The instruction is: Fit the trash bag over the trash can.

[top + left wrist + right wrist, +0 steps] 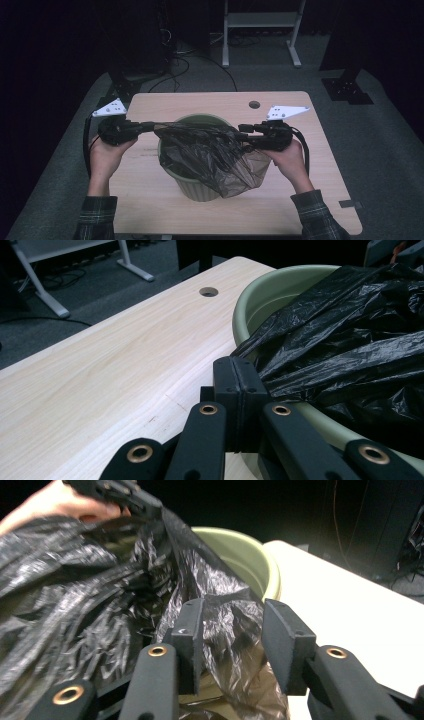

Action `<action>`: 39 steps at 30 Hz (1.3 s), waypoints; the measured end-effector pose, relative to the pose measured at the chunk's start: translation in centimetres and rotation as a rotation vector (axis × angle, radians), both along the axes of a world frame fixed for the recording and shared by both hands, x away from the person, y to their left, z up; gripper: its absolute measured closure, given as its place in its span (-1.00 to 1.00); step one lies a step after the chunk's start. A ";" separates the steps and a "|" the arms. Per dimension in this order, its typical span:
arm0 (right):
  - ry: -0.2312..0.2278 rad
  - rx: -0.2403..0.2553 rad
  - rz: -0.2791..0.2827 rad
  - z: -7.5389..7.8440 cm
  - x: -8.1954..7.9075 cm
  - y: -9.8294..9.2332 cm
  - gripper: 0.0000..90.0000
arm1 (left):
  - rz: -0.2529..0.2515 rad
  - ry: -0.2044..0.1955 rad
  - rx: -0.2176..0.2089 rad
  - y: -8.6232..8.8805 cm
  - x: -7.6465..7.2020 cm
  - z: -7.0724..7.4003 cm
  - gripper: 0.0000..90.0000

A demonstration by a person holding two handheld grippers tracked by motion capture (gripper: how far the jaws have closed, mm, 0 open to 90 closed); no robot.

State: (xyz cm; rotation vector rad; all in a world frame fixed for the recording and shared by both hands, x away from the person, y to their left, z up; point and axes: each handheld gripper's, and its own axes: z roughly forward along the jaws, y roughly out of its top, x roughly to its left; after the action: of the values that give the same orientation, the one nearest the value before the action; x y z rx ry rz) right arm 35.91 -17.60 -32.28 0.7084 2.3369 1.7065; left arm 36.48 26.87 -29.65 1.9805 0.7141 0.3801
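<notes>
Left gripper (150, 125): jaws fully closed, pads pressed together on an edge of the black bin bag (210, 155); in the left gripper view the bag (350, 340) film ran straight out of the clamped jaws and over the bin (260, 295) rim. Left hand (107, 150) wrapped the gripper body from below, forearm coming in from the near edge of the worktop (150, 200), gripper lying roughly level and pointing toward the bin.

Right gripper (245, 131): jaws partly apart. In the right gripper view the gripper (232, 630) had a fold of thin bag (100, 605) film standing in the gap; it lay against the left-hand pad, the other pad looked clear of it. No firm pinch seen. Right hand (287, 155) held the body from below, gripper level, pointing in toward the bin from the opposite side.

Green ribbed bin (200, 187) stood upright near the middle of the worktop. Bag was stretched between the two grippers across the bin mouth, one lower part draped over the near right side of the rim and hanging down the outside wall. Far rim (250, 555) showed bare
</notes>
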 end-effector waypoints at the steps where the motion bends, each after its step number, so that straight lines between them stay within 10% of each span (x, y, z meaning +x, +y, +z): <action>1: 0.004 0.007 0.005 0.1 -0.1 -0.2 0.34 | 0.001 -0.001 0.000 0.0 0.0 0.0 1.00; 11: -0.003 -0.049 0.021 -0.4 -1.1 -1.6 0.28 | 0.005 0.004 -0.002 0.1 0.0 0.0 1.00; 16: -0.032 -0.052 -0.019 -0.8 -0.6 -1.4 1.00 | 0.004 0.004 -0.002 0.0 0.0 -0.1 1.00; 26: -0.078 -0.024 -0.118 0.2 2.0 -0.1 1.00 | 0.063 -0.012 0.018 0.5 0.8 -0.7 1.00; 39: -0.036 -0.169 -0.257 -2.5 5.2 2.5 1.00 | 0.097 0.036 0.066 -0.2 2.0 -2.9 1.00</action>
State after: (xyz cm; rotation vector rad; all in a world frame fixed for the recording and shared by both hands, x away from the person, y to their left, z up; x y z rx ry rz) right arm 41.09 -15.11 -34.80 0.8934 2.2199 1.3856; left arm 38.47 26.64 -32.55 2.0245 0.8325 0.4316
